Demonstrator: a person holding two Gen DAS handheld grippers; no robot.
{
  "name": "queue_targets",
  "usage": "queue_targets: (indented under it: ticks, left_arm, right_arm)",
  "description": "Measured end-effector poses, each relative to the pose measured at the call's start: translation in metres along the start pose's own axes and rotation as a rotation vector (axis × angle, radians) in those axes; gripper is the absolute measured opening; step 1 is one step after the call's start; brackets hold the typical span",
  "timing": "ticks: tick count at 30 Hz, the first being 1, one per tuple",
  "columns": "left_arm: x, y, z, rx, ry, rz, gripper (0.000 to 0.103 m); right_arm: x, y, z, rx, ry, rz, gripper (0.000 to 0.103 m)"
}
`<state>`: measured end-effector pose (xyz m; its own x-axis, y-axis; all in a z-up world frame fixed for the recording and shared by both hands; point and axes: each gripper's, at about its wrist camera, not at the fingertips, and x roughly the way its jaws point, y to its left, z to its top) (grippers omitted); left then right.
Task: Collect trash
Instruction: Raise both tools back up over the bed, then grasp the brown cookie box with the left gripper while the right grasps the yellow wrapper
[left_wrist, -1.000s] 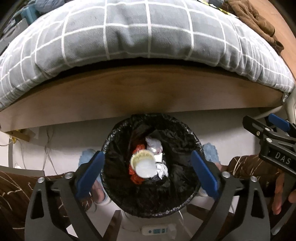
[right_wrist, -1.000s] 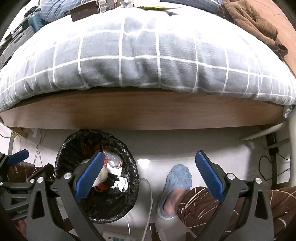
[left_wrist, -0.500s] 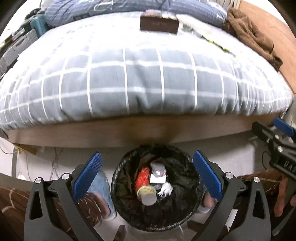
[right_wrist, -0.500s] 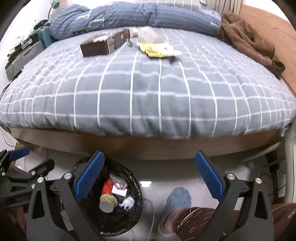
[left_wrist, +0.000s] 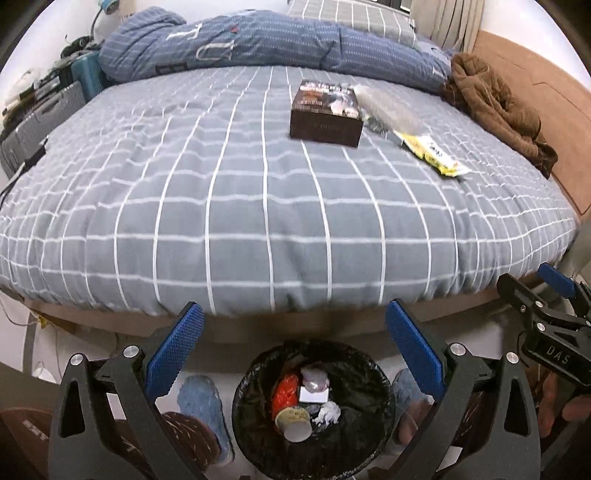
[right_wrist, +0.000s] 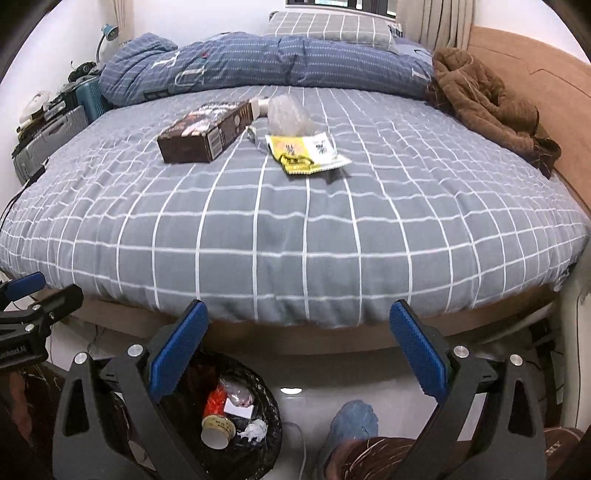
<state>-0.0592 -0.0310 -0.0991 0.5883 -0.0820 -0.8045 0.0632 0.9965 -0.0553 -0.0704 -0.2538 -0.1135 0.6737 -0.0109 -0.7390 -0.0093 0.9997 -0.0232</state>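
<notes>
step: between pickups, next item not yet chosen | both jaws apart, empty – left gripper (left_wrist: 291, 343) over bin (left_wrist: 314, 410), right gripper (right_wrist: 299, 345) beside it | trash left on bed (right_wrist: 295, 229), well beyond bin: brown box (right_wrist: 207, 131), yellow wrapper (right_wrist: 306, 153), clear bag (right_wrist: 286, 114) | next: prob. reach across w/ one gripper, close on wrapper

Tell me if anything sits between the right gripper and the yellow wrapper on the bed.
Nothing visible does. The right gripper is open and empty, and only bare checked bedcover lies between it and the yellow wrapper. The brown box sits off to the wrapper's left, and the clear plastic bag lies behind it.
</notes>
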Motion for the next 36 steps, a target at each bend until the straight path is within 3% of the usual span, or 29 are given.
queue_targets:
  ticks: [22, 36]
  left_arm:
    - [0.002, -0.026, 0.060, 0.024, -0.071, -0.013, 0.097]
    - [0.022, -0.036, 0.102, 0.030, -0.087, -0.013, 0.097]
  right_arm:
    - [-0.009, -0.005, 0.065, -0.006, -0.111, 0.015, 0.095]
    - [0.013, -0.007, 0.088, -0.024, -0.110, 0.018, 0.095]
